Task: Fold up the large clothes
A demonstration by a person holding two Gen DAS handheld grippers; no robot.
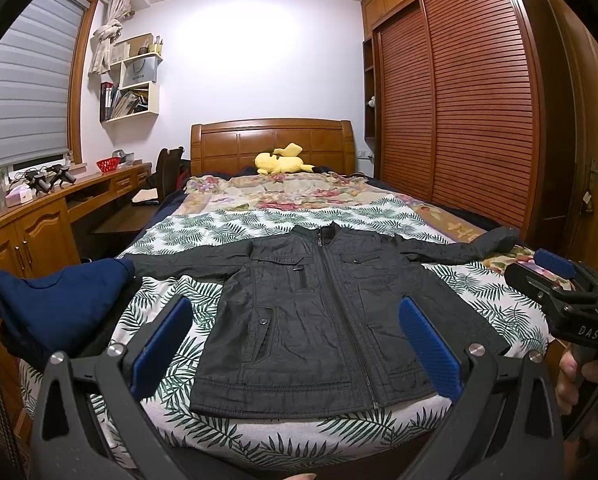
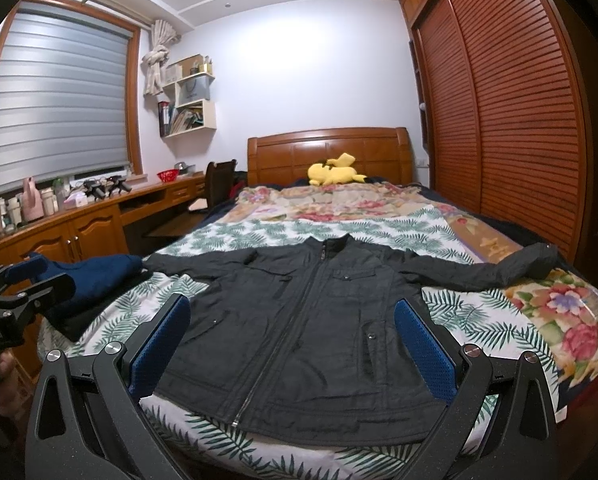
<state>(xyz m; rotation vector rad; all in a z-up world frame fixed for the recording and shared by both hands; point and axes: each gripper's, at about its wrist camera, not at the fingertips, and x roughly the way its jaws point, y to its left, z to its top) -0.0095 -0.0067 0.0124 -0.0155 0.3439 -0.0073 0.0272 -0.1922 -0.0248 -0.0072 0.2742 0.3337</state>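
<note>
A dark grey zip jacket (image 1: 319, 312) lies flat, front up, on the bed with both sleeves spread sideways; it also shows in the right wrist view (image 2: 311, 328). My left gripper (image 1: 295, 340) is open and empty, held above the jacket's hem near the foot of the bed. My right gripper (image 2: 293, 340) is open and empty, also above the hem. The right gripper shows at the right edge of the left wrist view (image 1: 555, 276), and the left gripper at the left edge of the right wrist view (image 2: 31, 280).
A folded navy garment (image 1: 59, 304) lies on the bed's left side by the jacket's sleeve. The leaf-print sheet (image 1: 179, 236) covers the bed, with a yellow plush toy (image 1: 281, 160) at the headboard. A wooden desk (image 1: 39, 208) stands left, a slatted wardrobe (image 1: 459, 100) right.
</note>
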